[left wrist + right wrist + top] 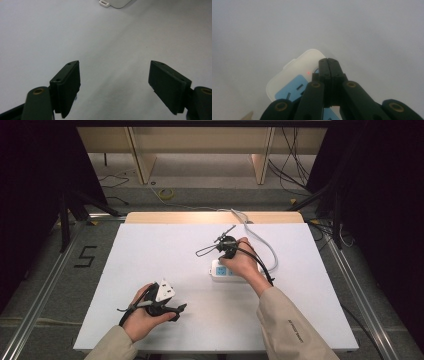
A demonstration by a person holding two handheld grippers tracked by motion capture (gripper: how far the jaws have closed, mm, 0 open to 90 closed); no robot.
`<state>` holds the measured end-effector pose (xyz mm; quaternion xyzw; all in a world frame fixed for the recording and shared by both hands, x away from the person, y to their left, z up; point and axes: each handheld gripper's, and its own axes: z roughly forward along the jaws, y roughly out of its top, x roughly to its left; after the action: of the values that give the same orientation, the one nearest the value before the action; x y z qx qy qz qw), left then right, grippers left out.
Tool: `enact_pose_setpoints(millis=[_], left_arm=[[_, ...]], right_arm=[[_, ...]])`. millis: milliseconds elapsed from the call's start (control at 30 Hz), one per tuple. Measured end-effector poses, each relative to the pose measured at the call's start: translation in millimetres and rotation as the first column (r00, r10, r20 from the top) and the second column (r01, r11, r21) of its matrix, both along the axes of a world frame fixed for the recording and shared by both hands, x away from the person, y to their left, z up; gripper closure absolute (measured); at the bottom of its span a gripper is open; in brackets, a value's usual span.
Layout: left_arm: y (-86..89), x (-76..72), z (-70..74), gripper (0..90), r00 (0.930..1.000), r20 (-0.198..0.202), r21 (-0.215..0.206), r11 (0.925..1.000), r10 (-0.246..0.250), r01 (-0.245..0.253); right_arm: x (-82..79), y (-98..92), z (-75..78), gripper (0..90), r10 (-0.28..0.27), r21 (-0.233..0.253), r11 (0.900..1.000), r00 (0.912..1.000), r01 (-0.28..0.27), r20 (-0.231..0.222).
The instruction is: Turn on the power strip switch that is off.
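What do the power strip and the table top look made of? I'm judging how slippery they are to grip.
The power strip looks like smooth moulded plastic, white with a pale blue socket face; its rounded corners and soft sheen suggest so. The table top shows a flat matt white sheet, perhaps foam board or laminate; the pictures leave that open.

Even overhead light falls on the white table (150, 270), bright without glare, while both sides beyond it sink into darkness. Shadows are soft and faint. In the gripper views the near tongs look dim and slightly blurred.
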<state>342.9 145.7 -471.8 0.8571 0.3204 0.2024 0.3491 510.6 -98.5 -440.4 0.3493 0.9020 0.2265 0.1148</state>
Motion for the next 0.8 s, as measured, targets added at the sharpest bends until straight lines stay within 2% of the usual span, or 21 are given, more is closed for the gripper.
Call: enact_pose_setpoints(millis=[133, 300, 500, 800], left_arm=[[0.0, 0.0, -0.1, 25.5, 1.0000, 0.000, 0.000, 1.0000, 0.000, 0.000], [-0.5, 0.6, -0.6, 25.5, 1.0000, -0.001, -0.002, 1.0000, -0.001, 0.001], [-0.3, 0.7, -0.9, 25.5, 1.0000, -0.002, -0.002, 1.0000, -0.001, 0.001], [0.5, 0.2, -0.2, 25.3, 1.0000, -0.001, -0.001, 1.0000, 0.000, 0.000]], right_arm=[[-0.3, 1.1, -0.1, 90.0, -0.007, -0.035, 0.999, 0.9998, 0.008, 0.017], [0.8, 0.2, 0.0, 90.0, -0.006, -0.030, 1.000, 0.9999, 0.007, 0.015], [1.1, -0.1, 0.8, 90.0, 0.002, 0.003, 1.000, 1.0000, -0.002, 0.007], [1.0, 3.2, 1.2, 90.0, 0.014, -0.009, 1.000, 0.9999, -0.014, -0.005]])
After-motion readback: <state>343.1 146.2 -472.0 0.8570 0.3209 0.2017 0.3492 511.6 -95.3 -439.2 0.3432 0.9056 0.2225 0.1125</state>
